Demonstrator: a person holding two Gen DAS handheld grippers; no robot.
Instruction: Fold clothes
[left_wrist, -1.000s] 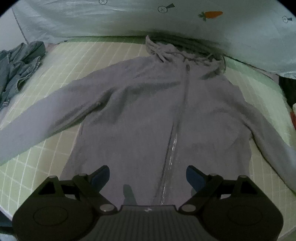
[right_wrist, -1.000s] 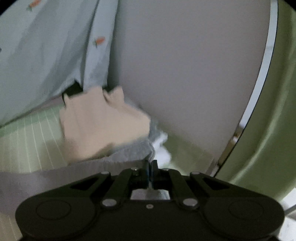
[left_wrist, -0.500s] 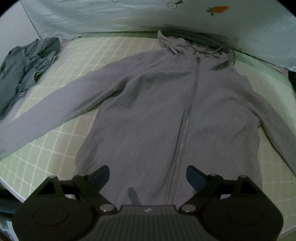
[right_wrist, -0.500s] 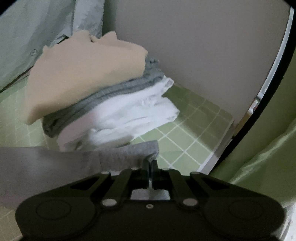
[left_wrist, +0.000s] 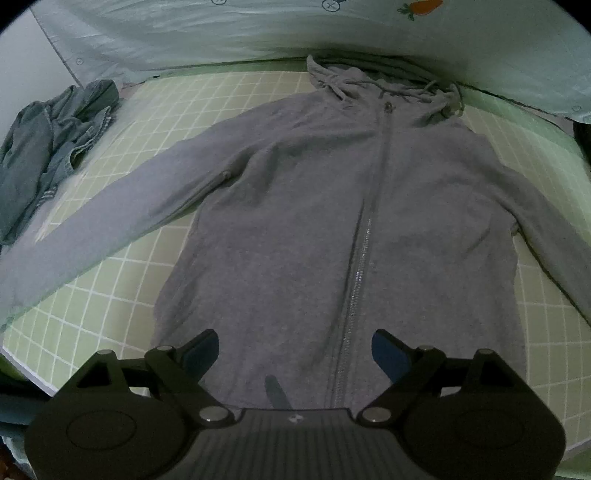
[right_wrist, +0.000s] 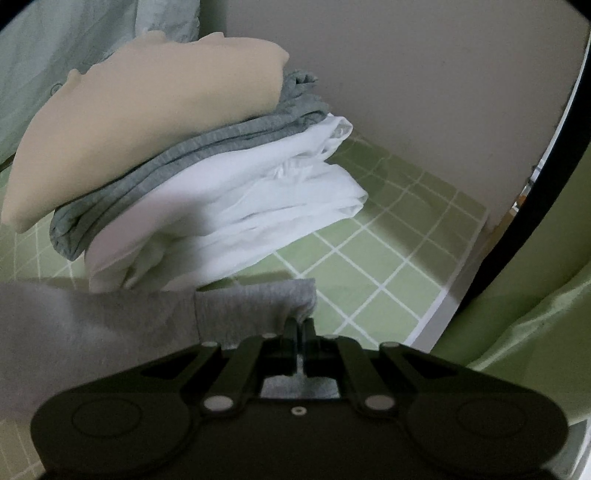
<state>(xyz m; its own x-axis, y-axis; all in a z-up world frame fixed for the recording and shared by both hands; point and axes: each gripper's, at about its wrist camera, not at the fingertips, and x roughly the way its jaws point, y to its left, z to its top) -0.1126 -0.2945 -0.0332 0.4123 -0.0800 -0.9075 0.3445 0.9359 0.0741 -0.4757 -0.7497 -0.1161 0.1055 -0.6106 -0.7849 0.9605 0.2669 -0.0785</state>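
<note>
Left wrist: green checked mat (left_wrist: 258, 96)

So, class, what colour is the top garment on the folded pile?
Beige top garment, clearest in the right wrist view.

I'm in a home bedroom: green checked bed sheet (left_wrist: 229, 99), carrot-print quilt (left_wrist: 258, 33) behind it, folded laundry stack (right_wrist: 177, 155) on it.

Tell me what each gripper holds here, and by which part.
The right gripper pinches the grey hoodie by its sleeve cuff. The left gripper is open, holding nothing.
</note>
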